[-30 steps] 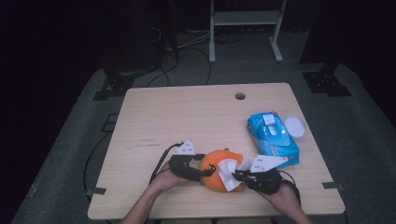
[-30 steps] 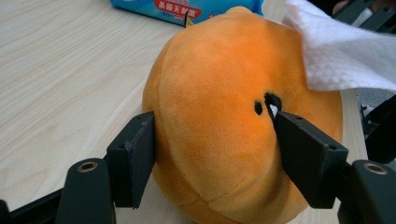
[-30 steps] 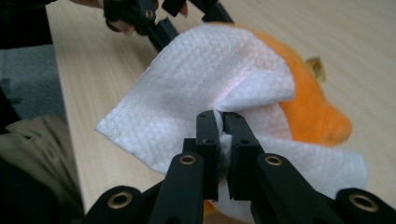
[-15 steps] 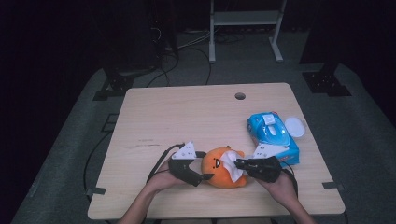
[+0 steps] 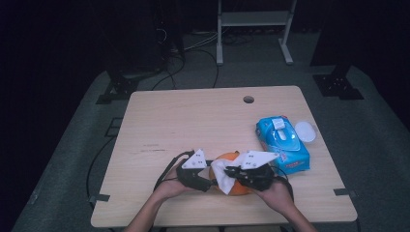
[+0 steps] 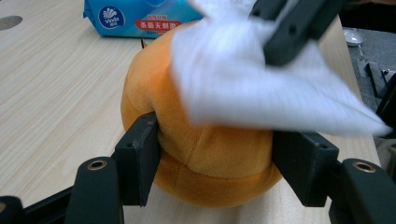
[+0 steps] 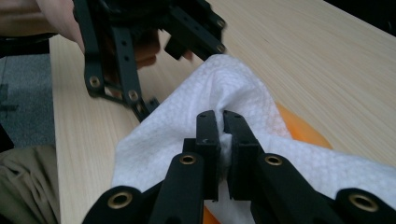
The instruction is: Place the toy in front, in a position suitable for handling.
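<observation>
Wipe [image 5: 223, 175] draped on plush toy [image 5: 235, 186], wipes pack [image 5: 283, 145] behind right, lid [image 5: 305, 131] beside pack

Blurred in the left gripper view: white wipe [image 6: 261, 88], edges smeared over the orange plush toy [image 6: 205, 154]. Toy's upper part hidden beneath that wipe; its face not visible. Blue wet-wipe pack [image 6: 140, 16] cut off by the top edge, print too small to read. Right gripper [image 6: 299, 25] cropped at the top. In the right gripper view, toy [image 7: 299, 128] mostly covered by the wipe [image 7: 219, 93], left gripper [image 7: 154, 51] cut off above. In the high view, pack label [image 5: 278, 124] illegible, forearms cropped below.
</observation>
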### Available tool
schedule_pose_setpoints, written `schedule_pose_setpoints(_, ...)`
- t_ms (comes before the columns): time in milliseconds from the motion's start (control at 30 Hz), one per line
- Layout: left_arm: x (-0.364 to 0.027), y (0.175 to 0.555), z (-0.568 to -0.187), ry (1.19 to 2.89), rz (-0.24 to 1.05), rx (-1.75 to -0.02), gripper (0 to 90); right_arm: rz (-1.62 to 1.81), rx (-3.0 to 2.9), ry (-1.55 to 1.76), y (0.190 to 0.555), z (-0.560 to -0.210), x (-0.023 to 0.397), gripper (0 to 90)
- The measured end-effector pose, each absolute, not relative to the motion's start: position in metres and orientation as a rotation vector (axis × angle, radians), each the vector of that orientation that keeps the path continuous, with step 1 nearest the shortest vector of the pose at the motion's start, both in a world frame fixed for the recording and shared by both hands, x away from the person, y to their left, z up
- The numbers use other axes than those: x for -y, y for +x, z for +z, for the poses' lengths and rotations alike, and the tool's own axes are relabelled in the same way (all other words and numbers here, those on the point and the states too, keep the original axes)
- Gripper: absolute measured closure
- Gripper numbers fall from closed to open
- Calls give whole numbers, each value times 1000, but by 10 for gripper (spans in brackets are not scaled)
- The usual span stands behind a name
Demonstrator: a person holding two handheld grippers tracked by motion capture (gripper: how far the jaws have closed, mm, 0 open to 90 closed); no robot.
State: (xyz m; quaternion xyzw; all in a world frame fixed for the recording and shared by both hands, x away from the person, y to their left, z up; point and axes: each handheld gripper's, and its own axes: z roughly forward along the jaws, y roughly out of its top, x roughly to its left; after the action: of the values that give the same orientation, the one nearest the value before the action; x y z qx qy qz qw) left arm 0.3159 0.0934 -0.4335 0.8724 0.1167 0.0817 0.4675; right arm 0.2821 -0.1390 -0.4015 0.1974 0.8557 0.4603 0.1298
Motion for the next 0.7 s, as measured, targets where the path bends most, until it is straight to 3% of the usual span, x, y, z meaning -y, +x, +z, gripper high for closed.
schedule_pose_setpoints(167, -96, 317, -437, 2142, 187, -302, 352, 1288, -2503, 539, 291, -399, 117, 843)
schedule_pose_setpoints(367, -96, 317, -437, 2137, 178, -302, 345, 1247, -2454, 670, 313, -394, 136, 843)
schedule_pose_setpoints(533, -98, 322, -431, 2040, 89, -377, 232, 1289, -2476, 691, 309, -402, 139, 842)
schedule_pose_setpoints(700, -96, 321, -436, 2061, 86, -402, 284, 1306, -2483, 660, 304, -399, 139, 842)
